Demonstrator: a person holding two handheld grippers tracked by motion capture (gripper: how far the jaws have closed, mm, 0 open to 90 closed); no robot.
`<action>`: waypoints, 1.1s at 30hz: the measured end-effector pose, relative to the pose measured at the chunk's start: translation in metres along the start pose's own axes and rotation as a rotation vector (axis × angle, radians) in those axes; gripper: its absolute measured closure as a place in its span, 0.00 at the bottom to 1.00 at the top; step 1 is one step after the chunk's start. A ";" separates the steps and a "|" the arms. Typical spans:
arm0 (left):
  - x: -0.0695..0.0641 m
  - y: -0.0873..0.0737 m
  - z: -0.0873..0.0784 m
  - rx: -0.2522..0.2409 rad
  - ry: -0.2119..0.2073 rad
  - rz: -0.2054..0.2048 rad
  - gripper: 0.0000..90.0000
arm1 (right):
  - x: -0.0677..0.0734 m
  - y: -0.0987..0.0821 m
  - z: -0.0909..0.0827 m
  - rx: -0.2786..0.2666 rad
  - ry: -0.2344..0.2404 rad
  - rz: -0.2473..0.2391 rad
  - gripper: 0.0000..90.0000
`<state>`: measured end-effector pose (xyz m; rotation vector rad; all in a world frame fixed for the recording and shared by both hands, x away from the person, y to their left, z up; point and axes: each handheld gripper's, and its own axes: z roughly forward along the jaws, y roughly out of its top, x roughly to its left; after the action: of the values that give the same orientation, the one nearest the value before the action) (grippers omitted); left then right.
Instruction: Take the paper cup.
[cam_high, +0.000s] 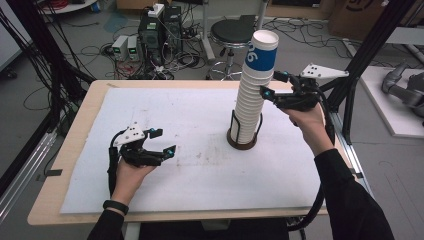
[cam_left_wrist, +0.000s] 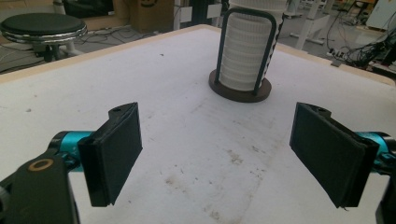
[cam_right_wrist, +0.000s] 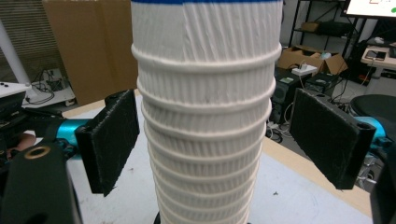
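Right hand-held gripper (cam_high: 274, 84) stands released, jaws straddling my cup stack (cam_high: 252, 95) at two o'clock on the tabletop (cam_high: 200, 165); nothing gripped yet. Left hand-held gripper (cam_high: 161, 141) waits released at eight o'clock. Pulling a cup seems ahead.

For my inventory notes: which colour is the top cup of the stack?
The top cup is blue with a white rim and white print, clearest in the high view.

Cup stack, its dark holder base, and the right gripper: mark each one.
cup stack (cam_high: 251, 95), high view, on its ribbed white side.
holder base (cam_left_wrist: 240, 92), left gripper view, on the front rim.
right gripper (cam_high: 274, 84), high view, midway between its fingertips.
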<state>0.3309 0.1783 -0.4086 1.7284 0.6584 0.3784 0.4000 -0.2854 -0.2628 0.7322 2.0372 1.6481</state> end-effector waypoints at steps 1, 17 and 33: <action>0.000 0.000 0.000 -0.001 0.000 0.000 0.19 | 0.001 0.002 0.002 0.000 0.000 -0.005 0.18; 0.000 0.000 0.001 0.006 -0.005 0.002 0.19 | 0.003 0.008 0.022 0.013 0.003 0.005 0.15; -0.007 0.020 0.004 -0.020 -0.018 -0.003 0.19 | 0.003 0.009 0.023 0.027 0.002 -0.004 0.16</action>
<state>0.3322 0.1682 -0.3895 1.7097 0.6423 0.3659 0.4133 -0.2645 -0.2592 0.7352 2.0652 1.6220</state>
